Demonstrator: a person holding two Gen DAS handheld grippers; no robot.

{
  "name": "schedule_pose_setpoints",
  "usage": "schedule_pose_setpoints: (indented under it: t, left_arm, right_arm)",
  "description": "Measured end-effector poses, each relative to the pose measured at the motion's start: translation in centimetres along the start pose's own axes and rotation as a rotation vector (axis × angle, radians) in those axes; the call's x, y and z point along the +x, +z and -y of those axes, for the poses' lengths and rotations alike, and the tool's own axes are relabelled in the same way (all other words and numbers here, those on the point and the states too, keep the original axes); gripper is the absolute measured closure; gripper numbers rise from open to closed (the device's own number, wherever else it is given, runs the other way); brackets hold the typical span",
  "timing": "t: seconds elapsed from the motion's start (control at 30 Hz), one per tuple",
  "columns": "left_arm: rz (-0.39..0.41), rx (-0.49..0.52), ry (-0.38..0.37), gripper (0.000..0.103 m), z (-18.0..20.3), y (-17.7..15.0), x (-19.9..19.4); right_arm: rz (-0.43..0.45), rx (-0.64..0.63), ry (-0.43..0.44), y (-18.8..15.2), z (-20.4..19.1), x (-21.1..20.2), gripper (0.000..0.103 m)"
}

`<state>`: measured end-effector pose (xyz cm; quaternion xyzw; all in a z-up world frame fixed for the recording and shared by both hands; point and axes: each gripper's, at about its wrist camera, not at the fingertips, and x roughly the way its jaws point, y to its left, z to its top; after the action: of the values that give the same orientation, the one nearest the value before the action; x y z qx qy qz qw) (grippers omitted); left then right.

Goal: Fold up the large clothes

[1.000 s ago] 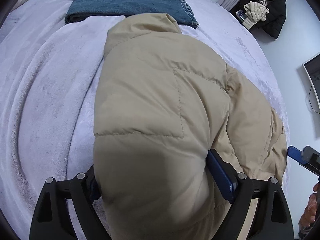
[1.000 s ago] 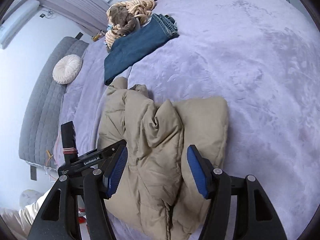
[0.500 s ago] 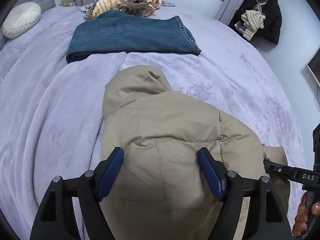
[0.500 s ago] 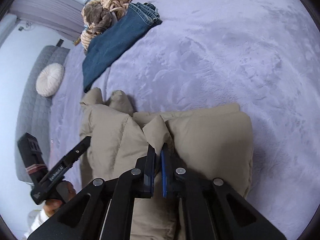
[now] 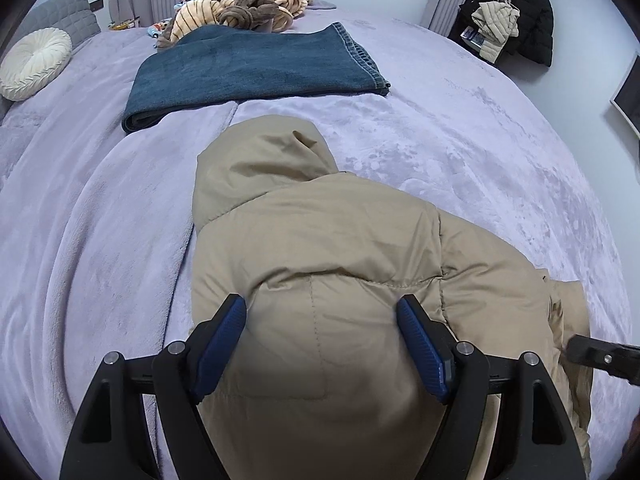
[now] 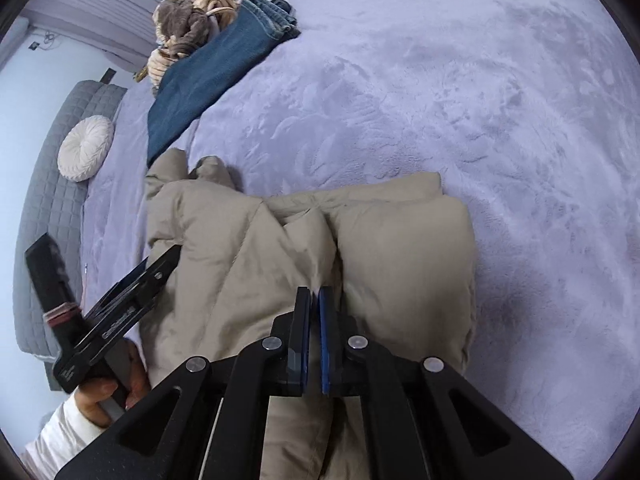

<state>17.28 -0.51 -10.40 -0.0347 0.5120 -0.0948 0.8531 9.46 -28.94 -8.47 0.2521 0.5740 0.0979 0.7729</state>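
Lying near the bed's (image 5: 460, 132) front edge, the tan puffer jacket (image 5: 320, 248) has bare blanket beyond it up to the folded jeans (image 5: 248, 68). The left gripper (image 5: 322, 320) straddles a padded bulge, blue pads pressing its sides. The right gripper (image 6: 314, 300), jaws nearly together, pinches a fold of jacket.

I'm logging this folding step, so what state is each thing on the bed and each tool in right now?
Tan puffer jacket: bunched, partly folded on the bed.
Jeans: folded flat, lying beyond the jacket.
Striped blanket pile: crumpled, unfolded.
Round cushion: lying by the headboard.
Left tool: wide, straddling a puffed jacket section.
Right tool: shut, pinching a jacket fold.
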Motion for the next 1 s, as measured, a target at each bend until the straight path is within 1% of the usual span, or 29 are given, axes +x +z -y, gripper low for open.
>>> schedule_pose_setpoints:
  t: [0.07, 0.1, 0.17, 0.23, 0.33, 0.37, 0.43, 0.5, 0.6, 0.63, 0.67, 0.77, 0.83, 0.9, 1.0]
  left_arm:
    - [0.002, 0.002, 0.003, 0.025, 0.0, 0.0, 0.0]
    - [0.003, 0.002, 0.003, 0.025, 0.1, -0.1, 0.0]
    - [0.001, -0.001, 0.007, 0.022, 0.0, -0.1, -0.1]
    - [-0.008, -0.003, 0.002, 0.022, -0.2, 0.0, -0.4]
    - [-0.009, -0.017, -0.015, 0.022, -1.1, -0.1, -2.4]
    - [-0.002, -0.018, -0.022, 0.022, -1.5, -0.4, -3.4]
    - [0.002, -0.018, -0.059, 0.022, -2.3, -1.6, -5.2]
    - [-0.009, -0.008, -0.085, 0.022, -2.8, -3.4, -6.8]
    - [-0.062, 0.024, -0.066, 0.022, -2.8, -6.7, -7.2]
    - [-0.08, 0.028, -0.058, 0.008, -2.7, -7.7, -6.9]
    - [-0.093, 0.021, -0.046, 0.0, -2.7, -8.5, -6.7]
    - [-0.132, -0.021, -0.058, 0.0, -2.6, -10.2, -5.9]
    - [-0.15, -0.042, -0.057, 0.0, -2.5, -10.6, -5.6]
    - [-0.163, -0.048, -0.04, 0.0, -2.2, -10.6, -5.6]
    - [-0.173, -0.041, 0.004, 0.0, -1.8, -10.5, -6.4]
  right_arm:
    - [0.007, -0.039, 0.008, -1.2, -1.3, -1.8, 0.1]
    - [0.002, -0.058, 0.023, -2.0, -2.1, -2.6, 0.1]
    - [-0.019, -0.097, 0.019, -3.6, -3.2, -3.2, 0.1]
    - [-0.066, -0.117, -0.01, -5.5, -3.6, -2.6, 0.1]
    - [-0.101, -0.121, -0.049, -7.1, -3.3, -1.3, 0.1]
    - [-0.103, -0.114, -0.051, -7.3, -3.1, -1.0, 0.1]
    - [-0.098, -0.12, -0.066, -7.5, -2.9, -0.7, 0.1]
    - [-0.096, -0.128, -0.075, -7.8, -2.7, -0.4, 0.1]
    - [-0.094, -0.124, -0.083, -8.4, -2.1, 0.2, 0.101]
    - [-0.09, -0.123, -0.085, -8.6, -1.8, 0.4, 0.101]
    - [-0.087, -0.121, -0.088, -8.9, -1.5, 0.6, 0.101]
    - [-0.087, -0.109, -0.098, -9.8, -1.0, 1.1, 0.102]
    - [-0.083, -0.117, -0.112, -10.1, -1.0, 1.2, 0.102]
    - [-0.079, -0.132, -0.126, -10.2, -1.2, 1.3, 0.102]
    - [-0.078, -0.111, -0.131, -10.0, -1.4, 0.9, 0.101]
